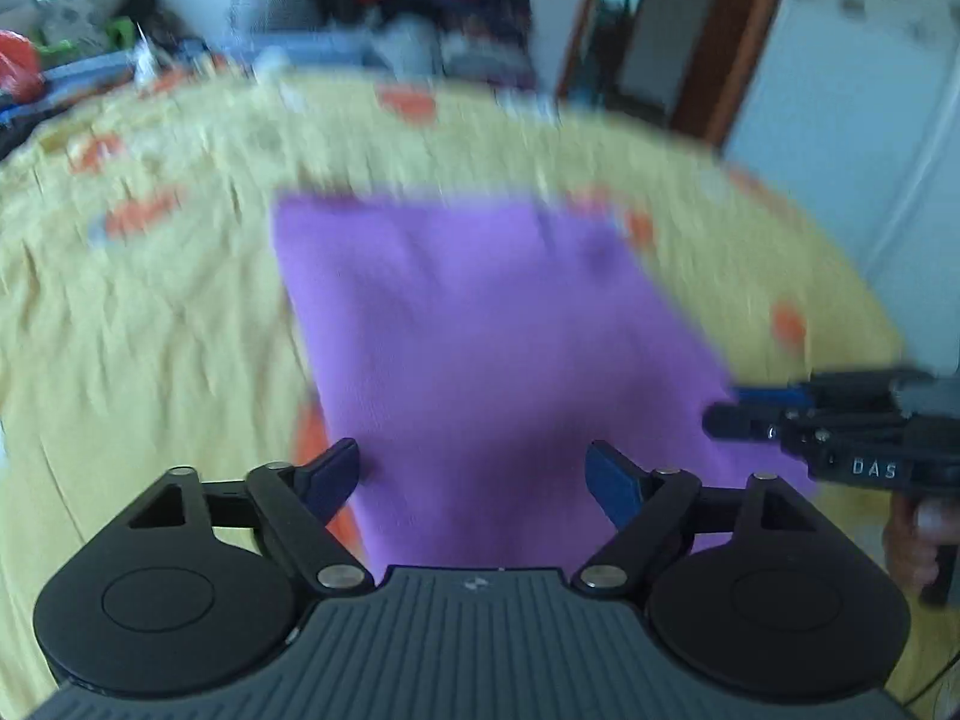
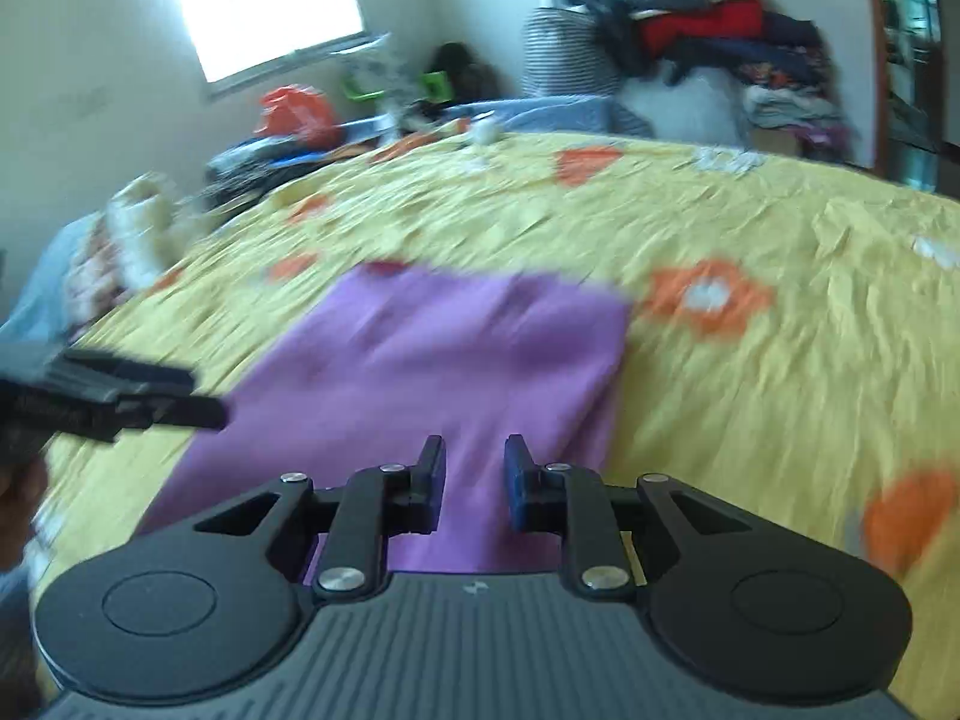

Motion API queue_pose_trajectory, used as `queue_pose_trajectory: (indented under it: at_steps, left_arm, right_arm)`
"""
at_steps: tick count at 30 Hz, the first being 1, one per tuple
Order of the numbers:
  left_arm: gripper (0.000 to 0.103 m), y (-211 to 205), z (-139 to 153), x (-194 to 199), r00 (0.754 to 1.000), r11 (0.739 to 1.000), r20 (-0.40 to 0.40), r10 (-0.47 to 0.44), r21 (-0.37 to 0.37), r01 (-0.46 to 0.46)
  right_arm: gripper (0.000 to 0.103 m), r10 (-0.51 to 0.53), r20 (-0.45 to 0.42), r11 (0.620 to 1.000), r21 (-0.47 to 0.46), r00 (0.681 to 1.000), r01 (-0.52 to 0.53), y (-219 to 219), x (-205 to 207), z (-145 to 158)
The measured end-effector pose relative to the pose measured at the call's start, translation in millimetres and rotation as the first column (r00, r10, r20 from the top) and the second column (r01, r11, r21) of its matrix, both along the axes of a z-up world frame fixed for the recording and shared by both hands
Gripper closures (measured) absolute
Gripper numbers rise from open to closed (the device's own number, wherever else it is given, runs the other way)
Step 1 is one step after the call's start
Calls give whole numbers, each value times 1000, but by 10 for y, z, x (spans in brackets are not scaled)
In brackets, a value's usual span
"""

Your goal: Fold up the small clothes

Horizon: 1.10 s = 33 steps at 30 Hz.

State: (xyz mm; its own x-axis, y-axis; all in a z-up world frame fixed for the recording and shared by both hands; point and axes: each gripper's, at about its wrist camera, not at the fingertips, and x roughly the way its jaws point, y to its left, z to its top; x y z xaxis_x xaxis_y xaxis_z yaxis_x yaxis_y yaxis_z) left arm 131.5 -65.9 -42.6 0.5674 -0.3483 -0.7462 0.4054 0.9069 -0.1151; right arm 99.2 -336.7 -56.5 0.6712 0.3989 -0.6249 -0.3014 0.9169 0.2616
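Note:
A purple cloth (image 1: 480, 330) lies flat as a folded rectangle on the yellow bed sheet (image 1: 150, 330) with orange flowers. My left gripper (image 1: 473, 456) hovers over the cloth's near end, jaws wide open and nothing between them. My right gripper (image 2: 474, 447) is over the same purple cloth (image 2: 432, 360) near its right edge; its pads stand a narrow gap apart with only the cloth below showing through. The right gripper (image 1: 723, 408) also shows from the side at the cloth's right edge. The left gripper (image 2: 204, 405) enters the right wrist view from the left.
The yellow sheet (image 2: 780, 390) covers the whole bed. A pile of clothes (image 2: 690, 30) stands behind the bed, with an orange bag (image 2: 297, 111) and clutter under the window (image 2: 264, 0). A brown door frame (image 1: 744, 42) and white wardrobe (image 1: 840, 120) are at the right.

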Motion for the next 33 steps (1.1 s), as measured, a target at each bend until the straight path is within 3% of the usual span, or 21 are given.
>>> queue_pose_trajectory:
  at_steps: [2,3,5,7,8,9,10,13,15,17,18,19,20,21,22,23,24,26,28,31,33]
  left_arm:
    - [18,-17,-278,-81,999,998,-32,17,59,-15]
    - [17,14,-296,-129,1000,999,-5,27,44,-26]
    - [18,54,-212,-113,999,998,-11,32,48,-32]
    - [9,162,-57,-30,998,998,10,61,-31,-61]
    - [3,229,-5,73,997,994,7,79,-81,-78]
    - [3,306,27,219,993,986,-17,115,-123,-117]
    - [3,396,33,394,988,972,-55,147,-178,-155]
    - [14,570,-151,966,956,930,-250,154,-290,-225]
    - [1,654,-288,1165,940,867,-323,110,-431,-249]
    - [3,625,-355,1299,915,824,-398,63,-497,-273]
    - [10,590,-367,1322,904,815,-422,65,-500,-291]
    - [21,521,-329,1313,910,841,-407,81,-462,-282]
    - [64,414,-290,1311,919,887,-388,73,-396,-238]
    - [70,314,-274,1287,924,921,-376,67,-333,-202]
    - [71,264,-245,1266,937,935,-345,59,-310,-173]
    - [75,204,-207,1231,948,952,-315,48,-274,-139]
    - [78,157,-158,1189,960,966,-279,36,-238,-105]
    - [78,74,-54,1106,975,982,-221,29,-174,-69]
    - [79,-24,32,996,987,993,-159,14,-110,-32]
    - [79,-164,121,759,999,1000,-35,-28,14,28]
    - [80,-216,183,647,998,997,32,-49,62,47]
  right_arm:
    - [84,-44,-18,990,-137,999,41,28,-171,-206]
    - [83,-63,9,991,-118,998,64,-43,-236,-231]
    - [80,-106,-45,993,-49,993,103,-176,-208,-157]
    - [74,-139,31,985,-104,990,141,-154,-177,6]
    - [66,-167,45,981,-94,985,170,-190,-96,46]
    - [27,-174,44,983,-47,984,176,-254,13,59]
    - [0,-162,38,987,18,986,162,-349,152,25]
    - [0,-99,-73,983,147,992,108,-568,541,-144]
    - [0,-59,-132,983,163,989,80,-562,766,-259]
    - [0,13,-105,990,144,994,2,-433,865,-299]
    - [0,22,-104,990,141,994,-7,-377,907,-301]
    - [3,44,-112,988,152,993,-27,-308,928,-302]
    - [14,80,-114,986,152,990,-63,-211,949,-294]
    - [28,59,-101,995,84,993,-51,-101,933,-252]
    - [41,48,-92,998,35,995,-45,-30,908,-213]
    - [50,36,-99,998,54,994,-31,-46,910,-179]
    - [76,23,-108,995,99,994,-13,-84,902,-141]
    - [79,7,-77,999,39,997,-4,22,834,-61]
    - [81,6,-28,996,-84,1000,-9,222,720,20]
    - [82,37,88,963,-270,995,-12,555,473,154]
    - [82,51,130,957,-290,990,-11,673,373,236]
